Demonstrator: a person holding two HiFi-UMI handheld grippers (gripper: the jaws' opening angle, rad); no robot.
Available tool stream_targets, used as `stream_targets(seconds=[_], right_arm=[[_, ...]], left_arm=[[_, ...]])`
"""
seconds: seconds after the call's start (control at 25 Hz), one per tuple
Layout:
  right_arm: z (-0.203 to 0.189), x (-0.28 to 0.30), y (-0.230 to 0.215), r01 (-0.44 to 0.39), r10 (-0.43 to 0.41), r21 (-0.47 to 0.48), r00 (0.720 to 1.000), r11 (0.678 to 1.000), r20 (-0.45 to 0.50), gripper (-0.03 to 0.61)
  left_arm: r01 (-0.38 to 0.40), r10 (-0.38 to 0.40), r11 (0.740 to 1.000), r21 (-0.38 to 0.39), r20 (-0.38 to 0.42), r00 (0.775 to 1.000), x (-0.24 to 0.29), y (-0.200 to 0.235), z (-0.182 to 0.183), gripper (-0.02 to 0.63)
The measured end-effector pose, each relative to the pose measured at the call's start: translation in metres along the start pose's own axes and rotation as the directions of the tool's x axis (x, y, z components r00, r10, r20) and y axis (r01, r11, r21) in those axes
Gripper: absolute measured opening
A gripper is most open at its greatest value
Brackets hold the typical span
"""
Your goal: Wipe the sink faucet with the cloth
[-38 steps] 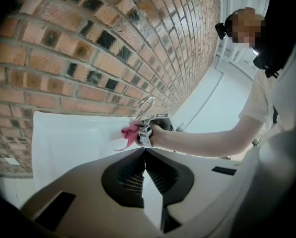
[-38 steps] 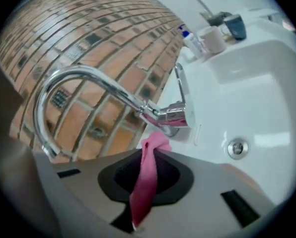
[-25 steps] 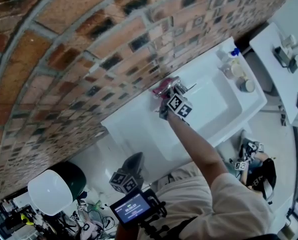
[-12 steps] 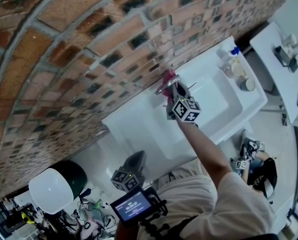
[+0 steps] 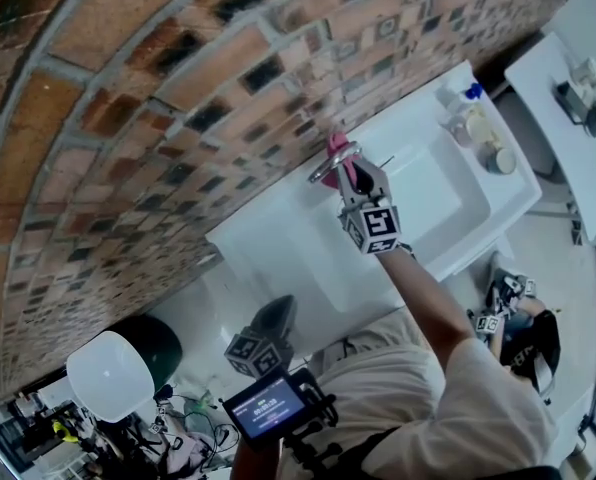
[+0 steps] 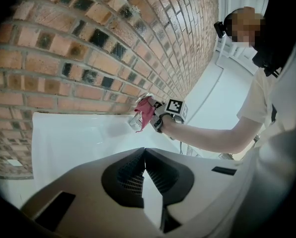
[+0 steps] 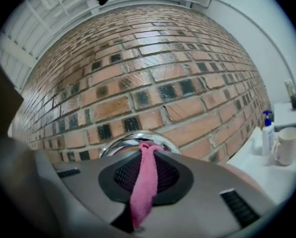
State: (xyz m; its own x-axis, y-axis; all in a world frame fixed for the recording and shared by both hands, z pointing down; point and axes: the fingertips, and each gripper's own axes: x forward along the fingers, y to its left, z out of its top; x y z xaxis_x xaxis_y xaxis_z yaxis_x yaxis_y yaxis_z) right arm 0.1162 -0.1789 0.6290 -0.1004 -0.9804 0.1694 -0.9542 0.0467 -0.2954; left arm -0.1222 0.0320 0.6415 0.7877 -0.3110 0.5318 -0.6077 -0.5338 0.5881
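While my left tool [image 5: 275,312] hangs low by the person's waist, well apart from the white sink [image 5: 278,258], its own view shows the two jaws clenched tip to tip with nothing between them. Up and to the right, against the brick wall [image 5: 128,118], the chrome faucet [image 5: 325,167] stands at the sink's back edge. My right tool [image 5: 350,171] is raised to it, jaws clamped on the pink cloth [image 7: 144,182]. A strip of the cloth runs down between the jaws, and its upper end lies against the faucet's rounded top. From the left tool's view the cloth bunches on the faucet's side. Farther right, on the sink's end ledge, a blue-capped bottle [image 7: 267,130] stands just beside a white cup [image 7: 286,145].
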Motion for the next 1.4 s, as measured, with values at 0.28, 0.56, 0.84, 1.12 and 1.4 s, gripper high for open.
stream_targets(seconds=[0.28,0.56,0.84,1.12,1.4], right_arm=[[-0.003,-0.008,0.025,-0.113,0.12,-0.204,0.993,0.972,0.022,0.04],[-0.024,-0.014,0.058,-0.236,0.259,-0.438,0.966,0.868,-0.007,0.04],[-0.051,-0.003,0.057,-0.29,0.292,-0.455,0.954,0.842,-0.068,0.04],[-0.085,-0.029,0.104,-0.461,0.405,-0.421,0.887,0.781,-0.221,0.04],[-0.054,-0.1,0.162,-0.564,0.544,-0.069,0.817,0.823,-0.189,0.041]], left_arm=[[-0.01,0.011,1.0,0.008,-0.013,1.0,0.012,-0.012,0.004,-0.012],[-0.027,0.027,1.0,0.003,-0.026,0.999,0.017,-0.017,-0.004,-0.012],[-0.031,0.031,0.999,-0.011,0.011,0.999,0.025,-0.022,-0.008,-0.012],[-0.017,0.019,0.998,-0.065,0.025,1.0,0.024,-0.025,-0.033,-0.012],[0.009,-0.008,0.999,-0.032,0.036,0.999,0.014,-0.025,-0.033,-0.012]])
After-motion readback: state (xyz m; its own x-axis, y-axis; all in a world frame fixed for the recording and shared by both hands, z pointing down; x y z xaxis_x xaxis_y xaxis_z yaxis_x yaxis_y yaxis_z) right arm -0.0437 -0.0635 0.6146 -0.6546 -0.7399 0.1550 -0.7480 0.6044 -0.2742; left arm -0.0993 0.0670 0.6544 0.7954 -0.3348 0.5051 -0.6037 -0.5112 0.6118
